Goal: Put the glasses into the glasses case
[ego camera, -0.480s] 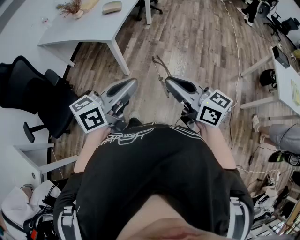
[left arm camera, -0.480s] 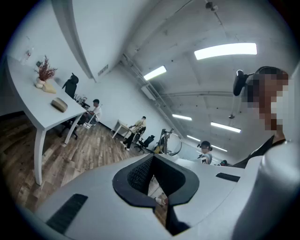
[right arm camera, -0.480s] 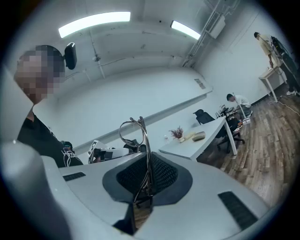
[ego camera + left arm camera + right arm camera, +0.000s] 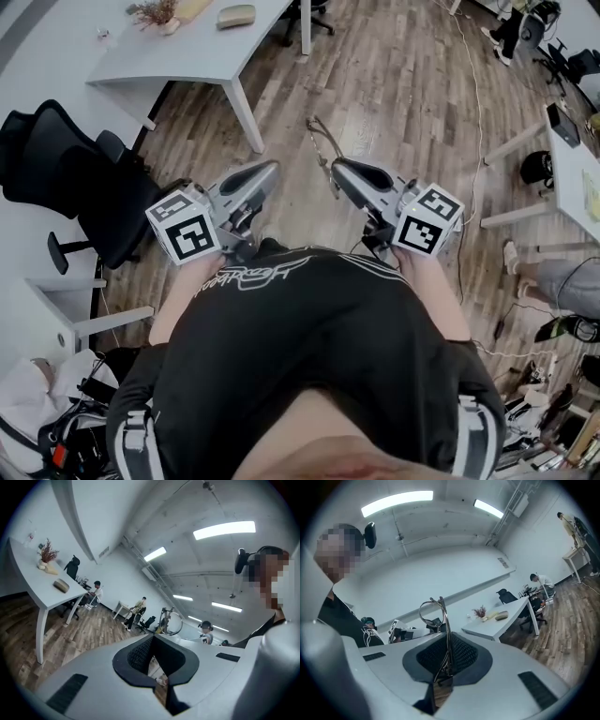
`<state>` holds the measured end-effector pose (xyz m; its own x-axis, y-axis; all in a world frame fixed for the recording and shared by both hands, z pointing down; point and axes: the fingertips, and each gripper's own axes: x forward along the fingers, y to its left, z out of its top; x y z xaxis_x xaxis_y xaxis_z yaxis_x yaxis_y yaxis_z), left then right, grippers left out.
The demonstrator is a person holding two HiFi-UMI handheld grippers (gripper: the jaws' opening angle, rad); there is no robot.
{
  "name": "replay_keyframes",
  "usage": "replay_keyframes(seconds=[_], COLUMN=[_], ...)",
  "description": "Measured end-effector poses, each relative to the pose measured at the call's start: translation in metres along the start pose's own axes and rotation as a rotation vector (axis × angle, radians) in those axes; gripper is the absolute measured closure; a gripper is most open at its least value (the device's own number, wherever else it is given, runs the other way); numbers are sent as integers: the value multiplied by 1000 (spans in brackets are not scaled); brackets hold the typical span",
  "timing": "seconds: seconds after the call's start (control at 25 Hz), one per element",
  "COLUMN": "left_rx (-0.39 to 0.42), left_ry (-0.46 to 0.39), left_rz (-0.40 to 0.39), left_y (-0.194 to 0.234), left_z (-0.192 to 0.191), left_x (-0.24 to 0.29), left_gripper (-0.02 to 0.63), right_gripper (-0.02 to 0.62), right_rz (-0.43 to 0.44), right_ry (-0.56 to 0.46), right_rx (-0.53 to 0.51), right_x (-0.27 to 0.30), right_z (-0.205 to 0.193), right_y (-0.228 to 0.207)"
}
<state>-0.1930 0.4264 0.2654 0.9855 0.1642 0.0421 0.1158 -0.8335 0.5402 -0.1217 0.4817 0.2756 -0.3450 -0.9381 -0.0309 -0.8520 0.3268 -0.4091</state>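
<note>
Thin metal-framed glasses [image 4: 322,148] stick up from my right gripper [image 4: 337,169], which is shut on one of their temples. In the right gripper view the round lens rim [image 4: 435,612] stands above the dark pads [image 4: 461,656]. My left gripper [image 4: 271,170] is held level beside it, shut, with nothing between its jaws [image 4: 153,639]. The beige glasses case [image 4: 236,16] lies closed on a white table [image 4: 178,52] ahead and to the left, well beyond both grippers. The case also shows as a small oblong in the left gripper view [image 4: 61,586] and in the right gripper view [image 4: 501,615].
A dried-flower bunch [image 4: 153,13] lies near the case on the table. A black office chair [image 4: 66,178] stands at the left. Wooden floor [image 4: 403,84] stretches ahead, with a cable [image 4: 472,94] across it. Another desk [image 4: 572,159] is at the right. People sit in the far background [image 4: 96,588].
The head view has shifted slightly, so the table and the chair sit a little further right in the picture. Both grippers keep the same pose, and the glasses stay held.
</note>
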Motion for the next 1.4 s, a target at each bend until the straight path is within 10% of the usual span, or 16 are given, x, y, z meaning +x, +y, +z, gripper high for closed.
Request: replay_keyframes(seconds=[0.64, 1.4], left_rx=[2, -57], left_ry=[7, 22], left_rz=[17, 4], left_y=[16, 155], left_z=[7, 72], left_x=[7, 64], left_gripper=[600, 600], right_gripper=[566, 566], right_rz=[1, -30], right_ry=[7, 34], right_rx=[16, 58], right_x=[15, 116], right_z=[8, 35], right_y=[-21, -140])
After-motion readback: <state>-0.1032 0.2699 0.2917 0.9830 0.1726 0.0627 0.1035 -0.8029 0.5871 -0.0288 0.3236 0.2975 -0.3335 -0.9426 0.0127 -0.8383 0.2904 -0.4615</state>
